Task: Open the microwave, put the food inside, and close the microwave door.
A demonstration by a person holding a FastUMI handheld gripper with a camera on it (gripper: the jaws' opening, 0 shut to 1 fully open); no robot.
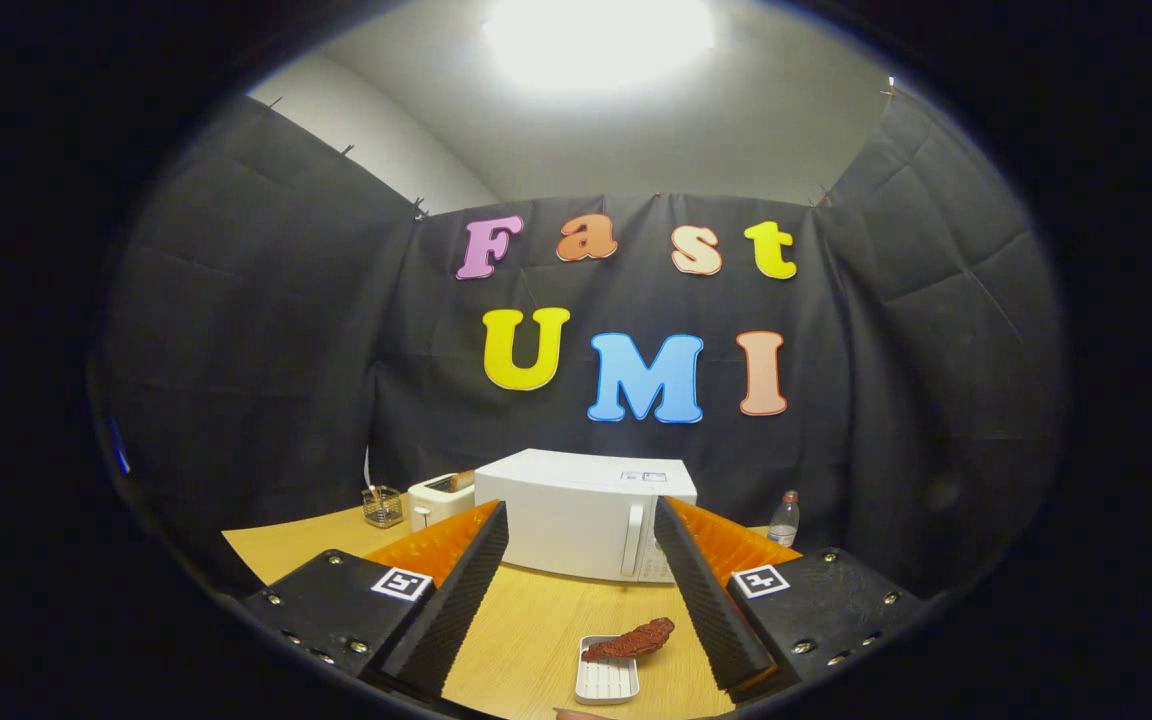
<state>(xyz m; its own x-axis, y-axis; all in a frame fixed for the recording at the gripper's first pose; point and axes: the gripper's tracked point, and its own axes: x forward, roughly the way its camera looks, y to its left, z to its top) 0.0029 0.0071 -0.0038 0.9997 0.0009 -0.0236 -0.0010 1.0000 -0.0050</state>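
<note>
A white microwave (576,525) stands on the wooden table (536,620) beyond my fingers, its door shut and its vertical handle (635,540) toward the right side. A small white ridged tray (607,680) lies on the table between my fingers, nearer the right one. A reddish-brown piece of food (631,641) rests across the tray's far end. My gripper (581,528) is open and holds nothing, its fingers spread wide and raised above the table.
A white toaster (440,497) stands left of the microwave, with a small wire holder (382,506) further left. A clear plastic bottle (784,519) stands right of the microwave. Black cloth walls close the booth behind and at both sides.
</note>
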